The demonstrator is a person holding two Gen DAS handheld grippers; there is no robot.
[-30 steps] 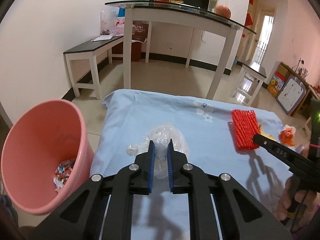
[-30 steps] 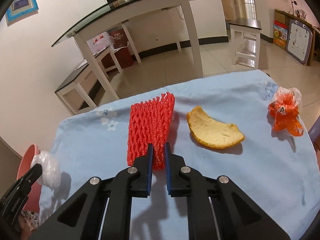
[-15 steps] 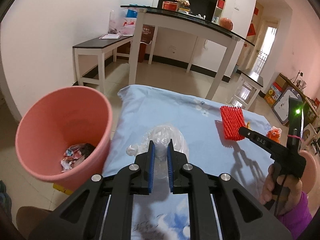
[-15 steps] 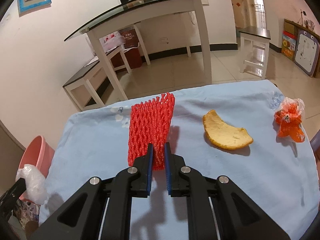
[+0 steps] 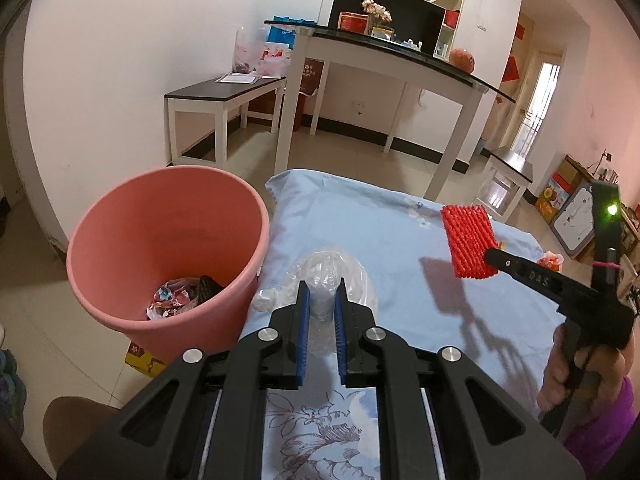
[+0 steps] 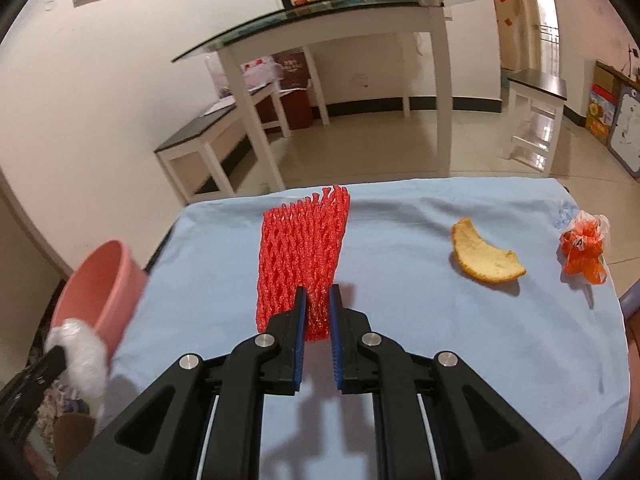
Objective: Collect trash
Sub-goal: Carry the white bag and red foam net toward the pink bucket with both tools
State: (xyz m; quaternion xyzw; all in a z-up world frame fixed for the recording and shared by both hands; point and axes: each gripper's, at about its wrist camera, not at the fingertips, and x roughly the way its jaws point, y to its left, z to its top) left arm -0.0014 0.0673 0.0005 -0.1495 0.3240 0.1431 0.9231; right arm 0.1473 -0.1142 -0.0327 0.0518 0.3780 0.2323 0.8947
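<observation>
Both grippers lifted and swung toward the bin since a second ago; pink bin (image 5: 160,248) now fuller in left wrist view, rim and contents visible, was cut off at frame edge before; red foam net (image 6: 300,264) now hanging clear of the cloth, shadow cast below it, earlier lying on it.

Left gripper (image 5: 320,304) pinched nearly closed on clear plastic bag (image 5: 332,276); bag bulging past the blue pads (image 5: 303,320), held above blue cloth (image 5: 360,216) edge, just beside bin rim, not yet over the opening; seen from right wrist as white crumpled wad at lower left, close to bin.

Right gripper (image 6: 318,308) clamped narrow on lower end of foam net; net sticking up and forward from the pads, mid-table; in left wrist view held aloft at right, person's hand (image 5: 576,368) on the handle, purple sleeve (image 5: 604,428) below.

Bin on floor at left end of table; wrappers (image 5: 176,300) and dark scrap at bottom.

Still on cloth: orange peel (image 6: 484,256) right of centre; crumpled orange-and-clear wrapper (image 6: 584,248) near right edge, apart from peel.

Background: glass-top table (image 5: 400,52), dark-topped benches (image 5: 224,92), tiled floor.
</observation>
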